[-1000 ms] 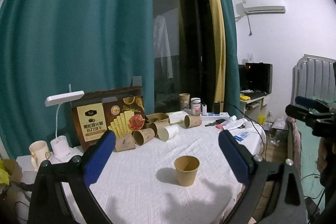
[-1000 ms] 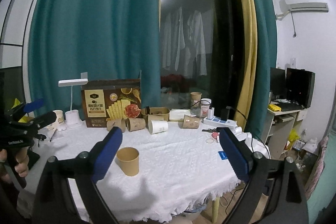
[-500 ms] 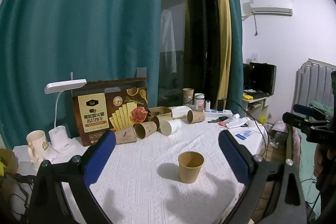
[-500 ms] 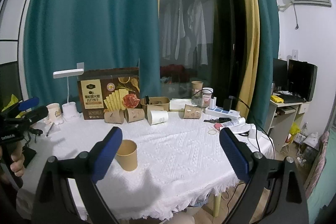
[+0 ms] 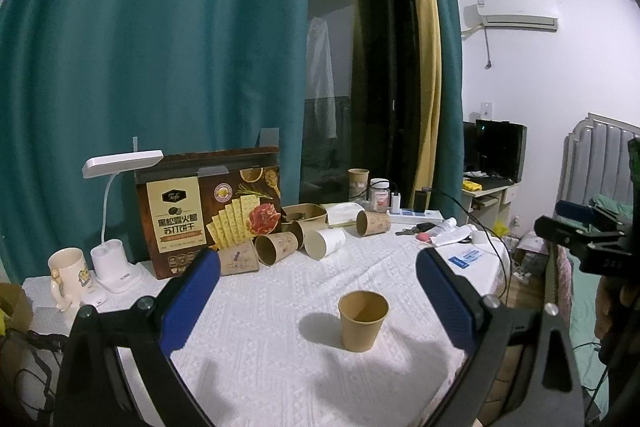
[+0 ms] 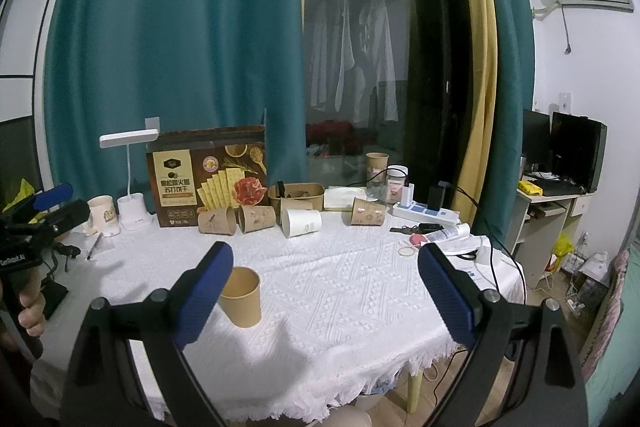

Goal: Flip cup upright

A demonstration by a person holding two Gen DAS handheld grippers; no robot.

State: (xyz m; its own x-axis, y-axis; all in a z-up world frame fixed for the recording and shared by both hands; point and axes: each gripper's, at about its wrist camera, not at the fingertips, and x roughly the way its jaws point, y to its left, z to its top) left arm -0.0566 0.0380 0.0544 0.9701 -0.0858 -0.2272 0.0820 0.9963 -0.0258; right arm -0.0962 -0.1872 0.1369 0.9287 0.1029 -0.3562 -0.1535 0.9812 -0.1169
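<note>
A plain brown paper cup (image 5: 363,321) stands upright, mouth up, on the white tablecloth (image 5: 280,307). In the right wrist view the cup (image 6: 241,297) is partly behind my left finger. My left gripper (image 5: 318,297) is open and empty, held back from the cup, which sits between its blue pads but farther away. My right gripper (image 6: 325,289) is open and empty, with the cup at its left. Each gripper shows in the other's view, the right one (image 5: 580,231) at the far right and the left one (image 6: 44,211) at the far left.
Several paper cups (image 6: 256,219) lie on their sides in front of a cracker box (image 6: 208,175). A desk lamp (image 5: 116,227), a mug (image 5: 68,269), a power strip (image 6: 424,213) with cables and small items are on the table. The table edge (image 6: 360,379) is near.
Both grippers have drifted slightly, so the cup sits a little lower and more to the right in the left view and closer to the left finger in the right view. The cup itself has not moved.
</note>
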